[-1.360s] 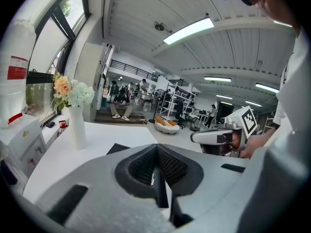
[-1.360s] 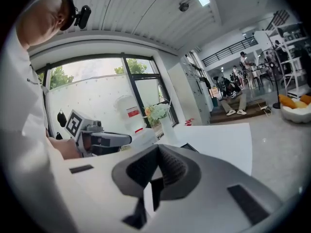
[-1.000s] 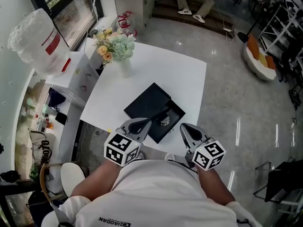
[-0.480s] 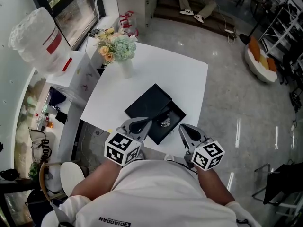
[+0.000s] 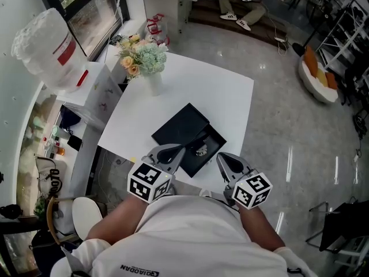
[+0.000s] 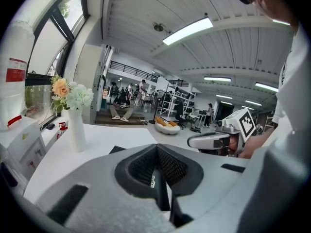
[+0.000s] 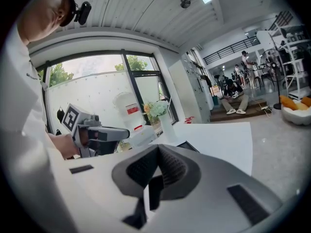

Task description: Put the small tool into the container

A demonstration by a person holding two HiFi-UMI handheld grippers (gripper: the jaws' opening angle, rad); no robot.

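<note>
While hovering just short of the box (image 5: 214, 137), claws: left claw (image 5: 174, 150) and right claw (image 5: 221, 158) are both sitting closed, holding nothing.
Tool: small tool (image 5: 200, 149) seems to be lying inside the box.
Advice: opening one claw before reaching over the box is looking wise.

White table (image 5: 219, 91), seen from above: its far and right parts lie bare and open to approach. Obstacles: a black container (image 5: 219, 137) near the front edge, with a flat lid (image 5: 181, 123) adjoining its far side, and a vase of flowers (image 5: 151, 79) at the far left corner, well apart from both. The left gripper (image 5: 172, 150) and right gripper (image 5: 222, 158), jaws together, flank the container's near corner, a clear gap between them. A water dispenser (image 5: 83, 94) closes the table's left side; open floor (image 5: 288, 120) lies to the right.
</note>
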